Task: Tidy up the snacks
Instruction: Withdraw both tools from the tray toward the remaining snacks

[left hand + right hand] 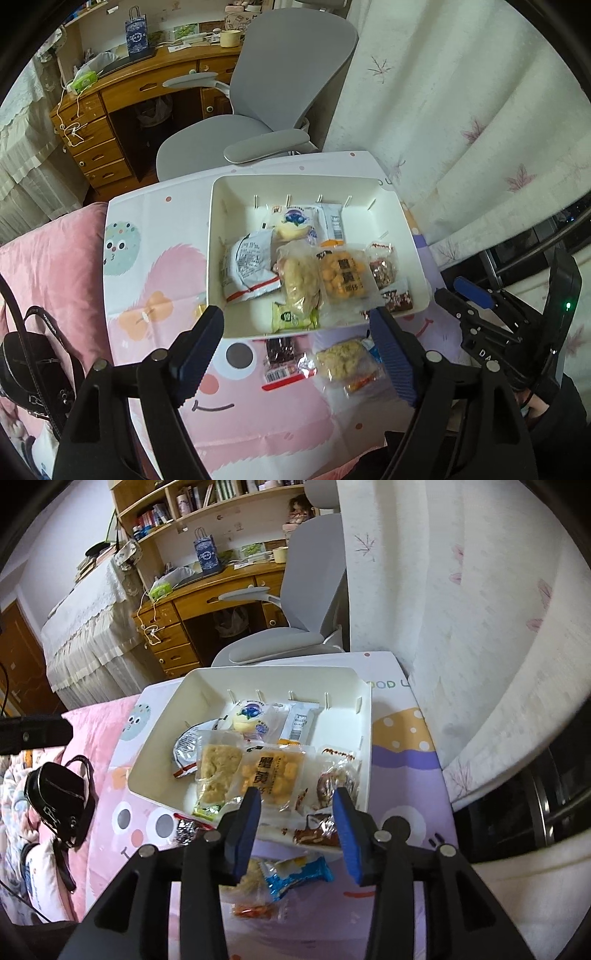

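A white box (pixel 221 229) sits on a cartoon mat (pixel 155 258) and holds several wrapped snacks, among them an orange pack (pixel 343 275), a pale crispy pack (pixel 299 280), a green pack (pixel 293 315) and a blueberry cake (pixel 295 221). My left gripper (pixel 295 328) hangs open and wide over the box's near rim, with nothing held. In front of the box lie a dark red pack (pixel 280 350) and another crispy pack (pixel 343 360). My right gripper (pixel 295 805) is open over the near corner of the box (pixel 155 760), with a brown pack (pixel 317 832) just beyond its pads. A blue pack (pixel 295 877) lies under it.
A grey office chair (pixel 280 92) and a wooden desk (pixel 147 85) stand behind the mat. A pale flowered curtain (pixel 461 110) hangs close on the right. A black handbag (pixel 29 354) rests on the pink bedding (pixel 48 251) at the left.
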`<action>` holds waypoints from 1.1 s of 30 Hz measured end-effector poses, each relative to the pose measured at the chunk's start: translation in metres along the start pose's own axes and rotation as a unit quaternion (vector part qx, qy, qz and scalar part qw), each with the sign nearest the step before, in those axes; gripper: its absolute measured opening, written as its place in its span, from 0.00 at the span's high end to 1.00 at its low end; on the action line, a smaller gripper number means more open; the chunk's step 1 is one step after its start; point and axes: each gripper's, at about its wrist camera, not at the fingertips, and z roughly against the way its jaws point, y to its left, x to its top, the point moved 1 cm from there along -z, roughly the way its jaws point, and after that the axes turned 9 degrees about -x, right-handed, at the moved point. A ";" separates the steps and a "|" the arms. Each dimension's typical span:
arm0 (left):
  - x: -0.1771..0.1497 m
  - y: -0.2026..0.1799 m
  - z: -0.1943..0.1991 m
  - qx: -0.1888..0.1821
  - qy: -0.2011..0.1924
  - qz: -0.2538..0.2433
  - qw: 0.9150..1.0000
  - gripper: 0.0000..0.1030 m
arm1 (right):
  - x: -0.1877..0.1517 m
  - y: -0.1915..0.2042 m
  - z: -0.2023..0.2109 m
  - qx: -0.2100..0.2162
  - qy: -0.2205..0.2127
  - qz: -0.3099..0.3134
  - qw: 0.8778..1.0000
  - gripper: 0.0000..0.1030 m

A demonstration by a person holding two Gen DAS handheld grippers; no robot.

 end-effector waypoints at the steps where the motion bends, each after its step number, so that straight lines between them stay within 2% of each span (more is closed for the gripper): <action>1: -0.003 0.001 0.003 -0.002 0.000 -0.001 1.000 0.22 | -0.002 0.001 0.003 0.000 0.000 -0.004 1.000 0.60; 8: -0.033 0.010 0.023 -0.010 0.005 -0.007 1.000 0.22 | -0.021 0.015 0.022 -0.006 -0.001 -0.029 1.000 0.60; 15: -0.070 0.021 0.036 -0.016 0.026 -0.022 0.999 0.21 | -0.056 0.030 0.036 -0.004 0.016 -0.072 0.997 0.59; 27: -0.126 0.034 0.031 -0.012 0.084 -0.042 0.996 0.20 | -0.131 0.046 0.039 -0.002 0.067 -0.162 0.985 0.59; 33: -0.142 0.033 0.017 -0.017 0.111 -0.028 0.993 0.19 | -0.146 0.043 0.037 -0.013 0.084 -0.158 0.984 0.58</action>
